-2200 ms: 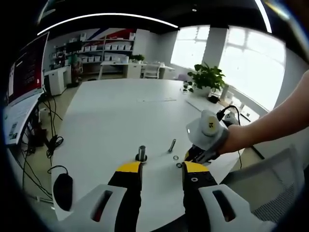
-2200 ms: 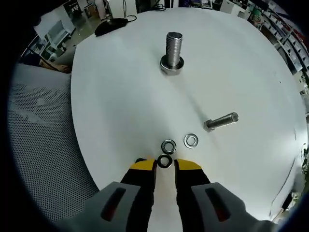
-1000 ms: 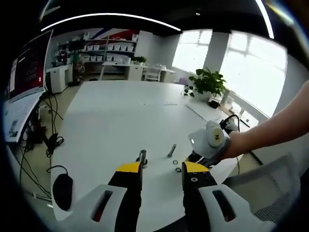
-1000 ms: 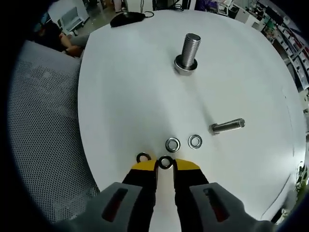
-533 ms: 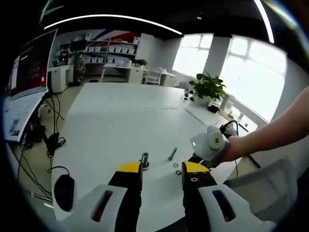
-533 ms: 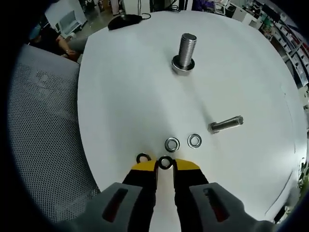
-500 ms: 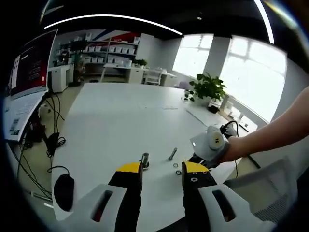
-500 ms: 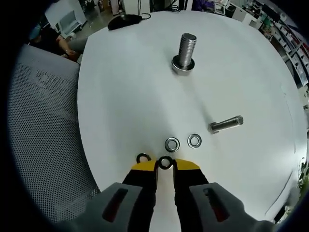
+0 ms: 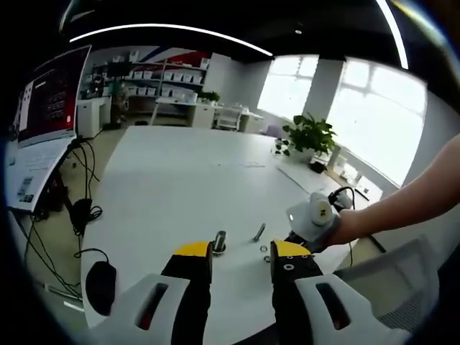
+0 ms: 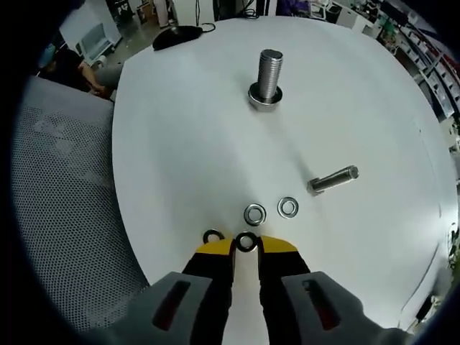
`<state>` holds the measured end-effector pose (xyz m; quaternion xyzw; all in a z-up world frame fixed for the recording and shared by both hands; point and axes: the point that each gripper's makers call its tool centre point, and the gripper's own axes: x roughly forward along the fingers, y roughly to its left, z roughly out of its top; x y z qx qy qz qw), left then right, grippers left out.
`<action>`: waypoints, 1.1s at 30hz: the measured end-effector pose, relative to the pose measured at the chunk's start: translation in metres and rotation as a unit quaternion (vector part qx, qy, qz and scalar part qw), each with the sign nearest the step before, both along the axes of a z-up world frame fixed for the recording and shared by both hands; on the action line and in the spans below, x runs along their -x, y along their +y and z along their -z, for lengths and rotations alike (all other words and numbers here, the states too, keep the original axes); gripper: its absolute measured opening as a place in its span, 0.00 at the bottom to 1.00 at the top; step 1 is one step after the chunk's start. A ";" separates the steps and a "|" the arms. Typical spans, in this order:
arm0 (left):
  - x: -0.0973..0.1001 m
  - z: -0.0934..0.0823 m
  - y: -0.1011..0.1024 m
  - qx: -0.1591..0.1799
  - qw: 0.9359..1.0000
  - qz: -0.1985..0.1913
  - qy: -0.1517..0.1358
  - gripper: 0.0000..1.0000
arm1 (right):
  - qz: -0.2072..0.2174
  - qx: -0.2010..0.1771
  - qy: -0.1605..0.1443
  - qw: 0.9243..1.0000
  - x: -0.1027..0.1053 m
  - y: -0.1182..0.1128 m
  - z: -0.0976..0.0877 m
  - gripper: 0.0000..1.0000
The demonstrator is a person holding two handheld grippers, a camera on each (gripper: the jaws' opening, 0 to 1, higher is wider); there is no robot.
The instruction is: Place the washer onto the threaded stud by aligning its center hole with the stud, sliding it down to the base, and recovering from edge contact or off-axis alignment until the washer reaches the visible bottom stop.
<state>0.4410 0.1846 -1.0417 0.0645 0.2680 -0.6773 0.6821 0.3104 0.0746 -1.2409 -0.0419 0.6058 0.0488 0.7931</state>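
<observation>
Washer (image 10: pixel 246 241) pinched between tips of right hand-held gripper (image 10: pixel 246 246), jaws nearly closed on it, low over white desk (image 10: pixel 180 144). Threaded stud (image 10: pixel 266 80) upright, well apart. Two more washers (image 10: pixel 254 213) just ahead; loose bolt (image 10: pixel 332 180) lying beside. Left hand-held gripper (image 9: pixel 238 253) parted, holding nothing.

Basically nothing new, just the washer (image 10: pixel 246 241) now pinched and lifted between the right gripper (image 10: pixel 246 247) tips
</observation>
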 end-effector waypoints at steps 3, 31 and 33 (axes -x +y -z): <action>-0.005 0.001 0.005 0.002 1.000 0.010 0.004 0.30 | -0.002 0.000 0.004 1.000 0.001 0.002 -0.001 0.15; -0.007 0.021 0.035 -0.027 0.998 0.046 -0.040 0.30 | 0.007 -0.002 -0.013 1.000 0.002 0.000 -0.002 0.14; -0.004 0.020 0.035 -0.027 0.998 0.045 -0.040 0.30 | 0.011 -0.005 -0.020 1.000 0.001 -0.002 0.000 0.14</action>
